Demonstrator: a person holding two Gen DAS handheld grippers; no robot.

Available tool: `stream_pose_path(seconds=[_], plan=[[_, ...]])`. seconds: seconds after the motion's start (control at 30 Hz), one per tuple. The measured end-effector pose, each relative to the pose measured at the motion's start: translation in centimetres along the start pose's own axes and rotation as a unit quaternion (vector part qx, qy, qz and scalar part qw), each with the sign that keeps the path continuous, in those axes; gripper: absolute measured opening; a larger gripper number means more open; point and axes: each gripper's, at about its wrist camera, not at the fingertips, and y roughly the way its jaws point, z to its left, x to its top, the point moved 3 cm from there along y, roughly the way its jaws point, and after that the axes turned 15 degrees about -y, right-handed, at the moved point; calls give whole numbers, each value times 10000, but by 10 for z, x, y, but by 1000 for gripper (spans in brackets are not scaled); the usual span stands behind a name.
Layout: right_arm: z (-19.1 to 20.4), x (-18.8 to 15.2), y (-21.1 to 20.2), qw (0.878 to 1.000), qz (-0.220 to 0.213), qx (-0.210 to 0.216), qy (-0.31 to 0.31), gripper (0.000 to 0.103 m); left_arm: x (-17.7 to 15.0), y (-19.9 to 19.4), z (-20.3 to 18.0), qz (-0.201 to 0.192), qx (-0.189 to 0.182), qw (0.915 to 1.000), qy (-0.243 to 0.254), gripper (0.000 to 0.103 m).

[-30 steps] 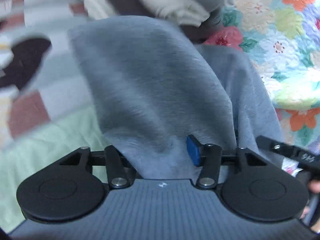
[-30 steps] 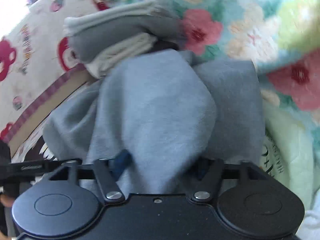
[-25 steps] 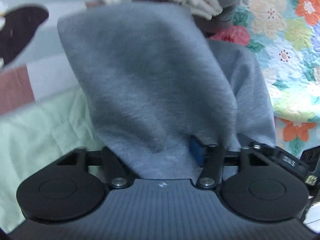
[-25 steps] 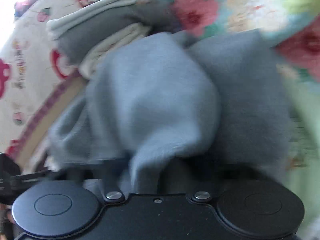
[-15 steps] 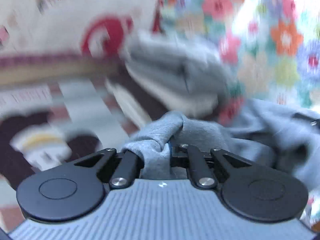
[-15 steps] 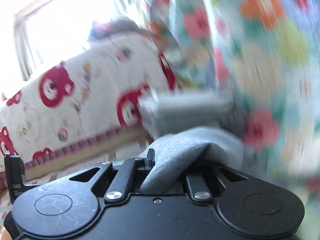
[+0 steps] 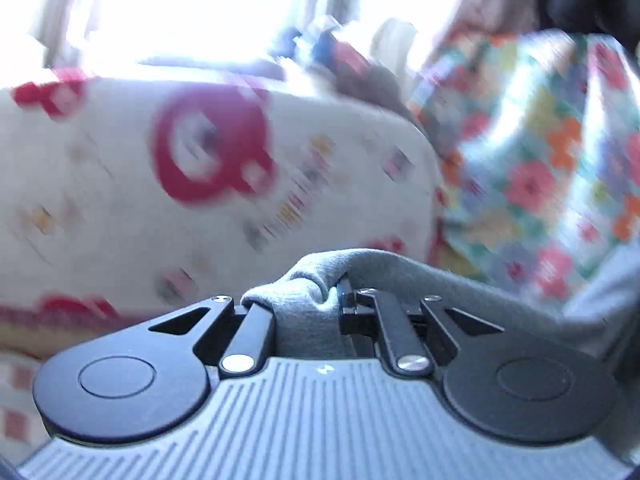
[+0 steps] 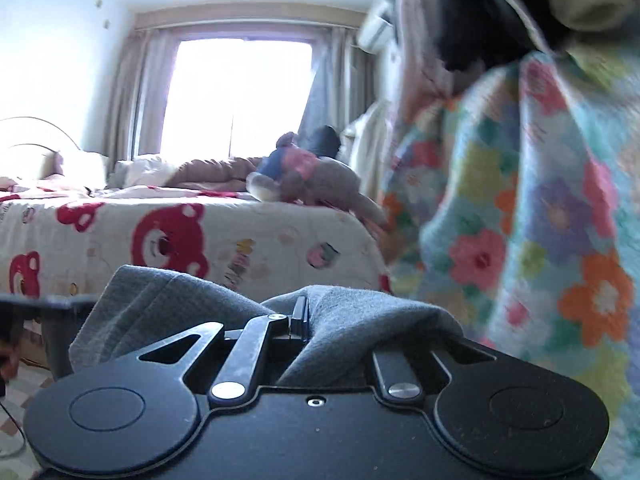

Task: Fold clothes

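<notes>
Both grippers, left gripper [image 7: 334, 300] and right gripper [image 8: 304, 320], clenched on grey fleece garment [image 8: 352, 320]; we see cloth spanning between them, lower-centre frame, neither nearer.

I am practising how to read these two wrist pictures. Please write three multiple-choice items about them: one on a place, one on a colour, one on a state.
1. Where does the stuffed toy lie?
A. on the bed with the red bear print
B. on the floor
C. in a basket

2. What colour is the garment in the grippers?
A. red
B. grey
C. yellow

3. How stands the left gripper?
A. wide open, empty
B. out of view
C. shut on the garment

Key: 1 A, the toy rests on the bed's top near the window. 2 B, the cloth is grey in both views. 3 C, grey cloth is bunched and pinched between its fingers.
</notes>
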Motion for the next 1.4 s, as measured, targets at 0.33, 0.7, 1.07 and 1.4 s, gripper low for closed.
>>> stream_pose_path(seconds=[0.33, 0.7, 1.07, 1.4], plan=[[94, -34, 138, 9895, 944, 973, 495, 12, -18, 61, 83, 668, 1397, 9843, 843, 47], [271, -295, 200, 9050, 3627, 2148, 565, 24, -266, 50, 245, 2641, 1982, 9354, -1262, 47], [229, -292, 143, 9306, 3068, 1989, 183, 58, -277, 55, 198, 2335, 912, 9642, -870, 56], [244, -321, 100, 8977, 3312, 2603, -1288, 68, -291, 42, 155, 2226, 671, 9709, -577, 66]])
